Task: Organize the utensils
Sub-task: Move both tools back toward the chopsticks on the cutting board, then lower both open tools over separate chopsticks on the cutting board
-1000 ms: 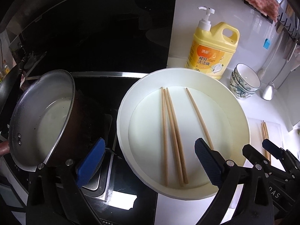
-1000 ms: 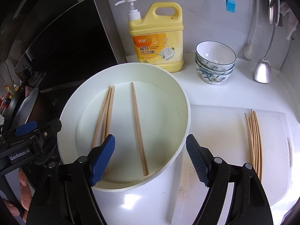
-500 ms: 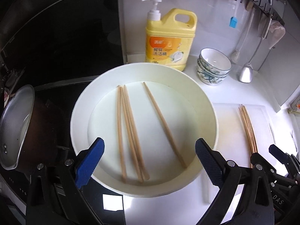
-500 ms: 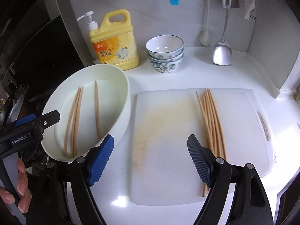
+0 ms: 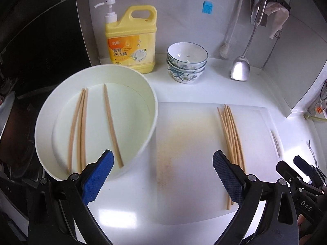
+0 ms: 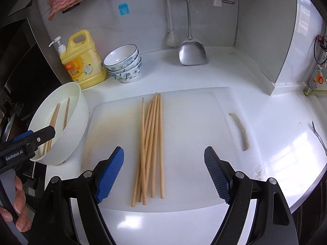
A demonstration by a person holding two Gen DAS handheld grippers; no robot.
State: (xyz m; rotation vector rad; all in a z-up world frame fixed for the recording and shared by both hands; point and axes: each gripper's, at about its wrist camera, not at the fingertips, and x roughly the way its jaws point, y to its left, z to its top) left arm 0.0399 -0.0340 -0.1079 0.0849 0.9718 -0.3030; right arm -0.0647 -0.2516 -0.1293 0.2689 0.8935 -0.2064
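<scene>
Chopsticks (image 6: 150,145) in a loose bundle on the cutting board (image 6: 190,122), just ahead of my right tongs (image 6: 164,169), which gape wide, empty. My left tongs (image 5: 163,175) also spread wide, holding nothing, over the board's near left edge. Left: white basin (image 5: 147,94) holding four more chopsticks (image 5: 111,122). Far: yellow soap bottle (image 5: 130,40), stacked bowls (image 5: 187,61), hanging spatula (image 6: 192,51).
</scene>
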